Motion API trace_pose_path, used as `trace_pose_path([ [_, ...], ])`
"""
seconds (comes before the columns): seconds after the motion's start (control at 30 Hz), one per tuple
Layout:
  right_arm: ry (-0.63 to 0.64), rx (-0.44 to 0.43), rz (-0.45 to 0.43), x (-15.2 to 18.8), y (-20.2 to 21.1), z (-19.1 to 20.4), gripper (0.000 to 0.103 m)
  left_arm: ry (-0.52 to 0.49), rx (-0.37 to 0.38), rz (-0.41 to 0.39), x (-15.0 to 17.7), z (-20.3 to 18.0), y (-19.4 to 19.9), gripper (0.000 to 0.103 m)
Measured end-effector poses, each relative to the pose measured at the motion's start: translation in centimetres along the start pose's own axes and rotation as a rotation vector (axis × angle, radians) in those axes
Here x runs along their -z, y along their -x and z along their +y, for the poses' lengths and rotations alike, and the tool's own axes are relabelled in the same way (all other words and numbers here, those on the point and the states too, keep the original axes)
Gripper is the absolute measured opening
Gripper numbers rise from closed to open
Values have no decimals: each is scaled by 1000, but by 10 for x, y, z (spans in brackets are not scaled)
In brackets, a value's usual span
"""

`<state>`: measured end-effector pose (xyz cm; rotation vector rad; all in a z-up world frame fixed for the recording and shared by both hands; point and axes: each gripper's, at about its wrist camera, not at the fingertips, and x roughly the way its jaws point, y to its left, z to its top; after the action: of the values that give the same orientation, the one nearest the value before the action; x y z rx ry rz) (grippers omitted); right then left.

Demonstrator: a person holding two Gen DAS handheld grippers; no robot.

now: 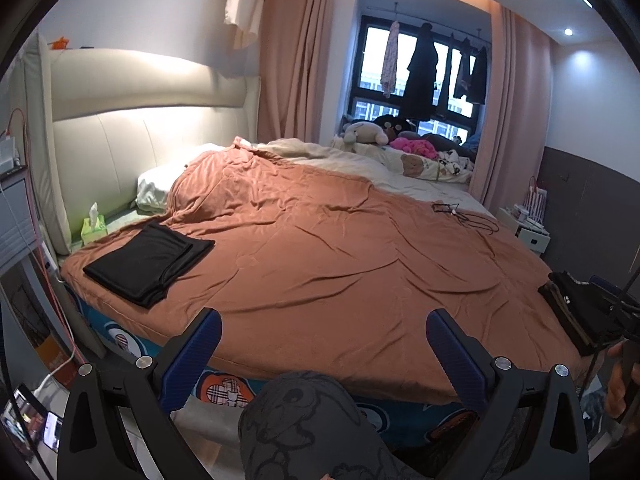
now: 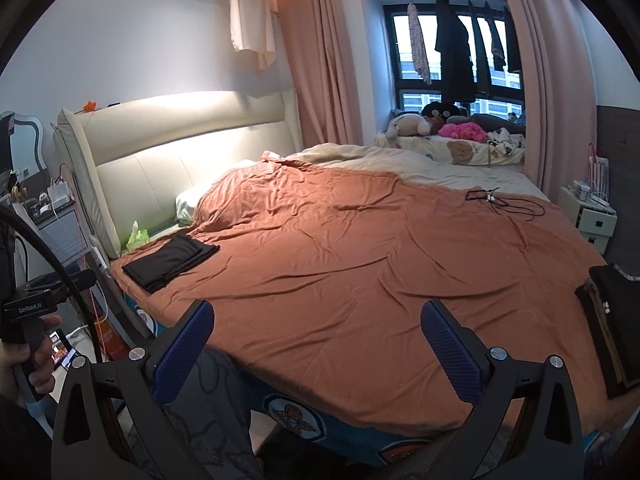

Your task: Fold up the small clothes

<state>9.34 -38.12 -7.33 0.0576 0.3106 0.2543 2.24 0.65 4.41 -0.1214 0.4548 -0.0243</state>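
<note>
Both tongs — left [image 1: 324,344] and right [image 2: 316,336] — hang apart and empty over the bed [image 1: 340,248]. One folded garment [image 1: 150,258] lies at 10 o'clock; the dark pile [image 2: 612,320] waits at 3 — lift its top piece by one edge only.

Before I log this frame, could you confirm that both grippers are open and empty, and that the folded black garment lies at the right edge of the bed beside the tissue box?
Not quite: the folded black garment lies at the left edge of the bed, beside the tissue box, as the left wrist view shows. Both the left gripper and the right gripper are open and empty.
</note>
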Motion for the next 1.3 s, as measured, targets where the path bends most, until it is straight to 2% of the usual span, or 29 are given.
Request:
trace_pose_path([
  [0.3,-10,77,-56,34,11,11,103,-25,36,-38,27,-11,9,103],
  [0.53,-11,100,-54,51,-1,21,103,-42,40,-62,38,-18,6,103],
  [0.83,-26,100,-30,48,-11,23,103,-40,35,-56,42,-19,0,103],
  [1.3,-40,83,-21,55,-3,14,103,-38,35,-58,44,-21,-1,103],
])
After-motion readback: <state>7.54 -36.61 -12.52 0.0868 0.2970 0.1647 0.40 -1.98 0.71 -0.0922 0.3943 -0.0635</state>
